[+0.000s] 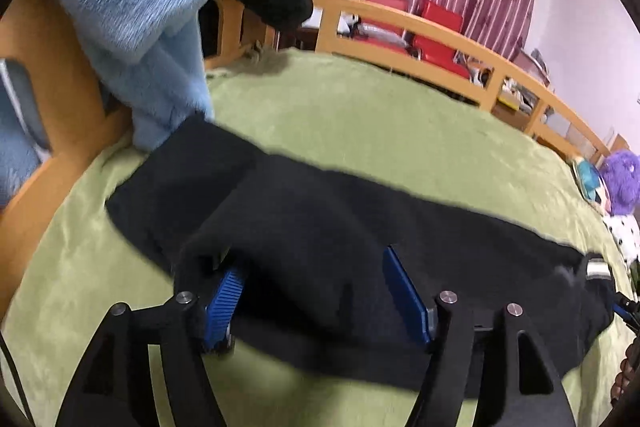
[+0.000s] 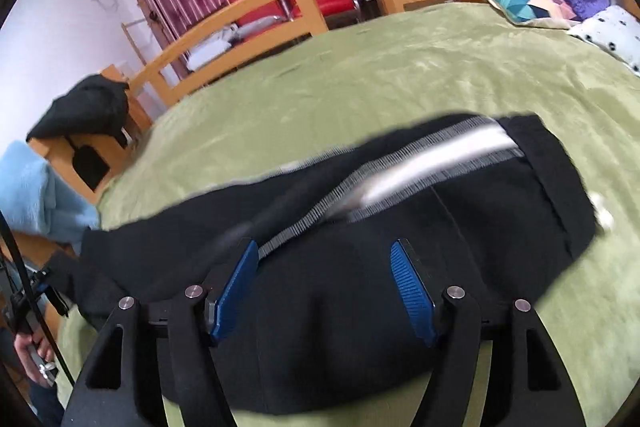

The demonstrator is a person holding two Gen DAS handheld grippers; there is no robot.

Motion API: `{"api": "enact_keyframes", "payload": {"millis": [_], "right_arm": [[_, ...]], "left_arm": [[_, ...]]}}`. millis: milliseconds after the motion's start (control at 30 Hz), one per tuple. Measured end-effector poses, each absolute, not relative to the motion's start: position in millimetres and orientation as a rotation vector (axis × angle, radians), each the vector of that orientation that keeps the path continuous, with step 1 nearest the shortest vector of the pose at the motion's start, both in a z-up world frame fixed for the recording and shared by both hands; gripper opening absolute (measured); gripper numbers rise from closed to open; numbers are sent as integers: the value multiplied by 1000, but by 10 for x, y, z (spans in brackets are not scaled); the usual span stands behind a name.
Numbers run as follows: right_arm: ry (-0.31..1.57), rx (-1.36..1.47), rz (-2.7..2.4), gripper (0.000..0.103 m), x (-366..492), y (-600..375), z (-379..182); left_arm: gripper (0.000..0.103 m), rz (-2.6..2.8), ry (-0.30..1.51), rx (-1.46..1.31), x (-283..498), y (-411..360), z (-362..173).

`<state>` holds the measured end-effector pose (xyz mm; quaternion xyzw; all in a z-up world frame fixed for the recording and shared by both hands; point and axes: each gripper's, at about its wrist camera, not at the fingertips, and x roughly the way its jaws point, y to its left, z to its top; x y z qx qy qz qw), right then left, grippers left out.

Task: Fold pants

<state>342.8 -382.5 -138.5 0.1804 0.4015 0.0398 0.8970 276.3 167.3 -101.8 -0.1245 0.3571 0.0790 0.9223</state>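
Pants [image 2: 360,227], black and soft-looking, lie in a long band across the middle of both views on a green plush bedspread [image 2: 360,75]; motion blur smears their edges, and the grey-and-white ribbed stripe [image 2: 420,163] is streaked. Left gripper [image 1: 316,291] and right gripper [image 2: 332,287] both stand with ridged blue pads apart over the cloth, pinching nothing. At the far right of the left view a pale label [image 1: 598,269] is unreadable.

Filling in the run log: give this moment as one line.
stage: fold laid | black pants on green bedspread | left gripper jaws open, above pants | right gripper jaws open, above pants
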Motion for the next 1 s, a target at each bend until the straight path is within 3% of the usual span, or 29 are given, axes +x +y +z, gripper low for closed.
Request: {"api": "enact_keyframes", "payload": {"millis": [200,467,633,700,767,800,833,867,900,1000], "right_arm": [[941,382,28,76,3044,-3968,-1812],[924,552,-26,76,3269,-4238,-2136],[889,654,-31,88,3613,-4328,-2238],[875,702,-34,97,3757,-4340,-2269],[849,737,-64,97,3858,-4340,-2290],[842,738,-80,93,3890,-4319,-2283],[834,732,-97,85,3901,-4311,-2269],[833,709,-132,52,3907,-4311,-2258],[836,715,-115,33,3905,-4318,-2263],[787,776,-92,17,3777,-4405,-2200]], "left_arm": [[74,124,872,-360,2393,1689,-1553],[74,130,917,-471,2810,1724,-1942],[77,192,890,-512,3196,1746,-2032],[77,208,860,-508,3312,1729,-2020],[73,223,855,-518,3387,1727,-2028],[54,241,848,-515,3416,1729,-2023],[43,260,841,-504,3428,1732,-2008],[31,259,832,-495,3440,1744,-1989],[21,239,824,-497,3447,1768,-1967],[15,222,820,-524,3397,1796,-1896]]}}
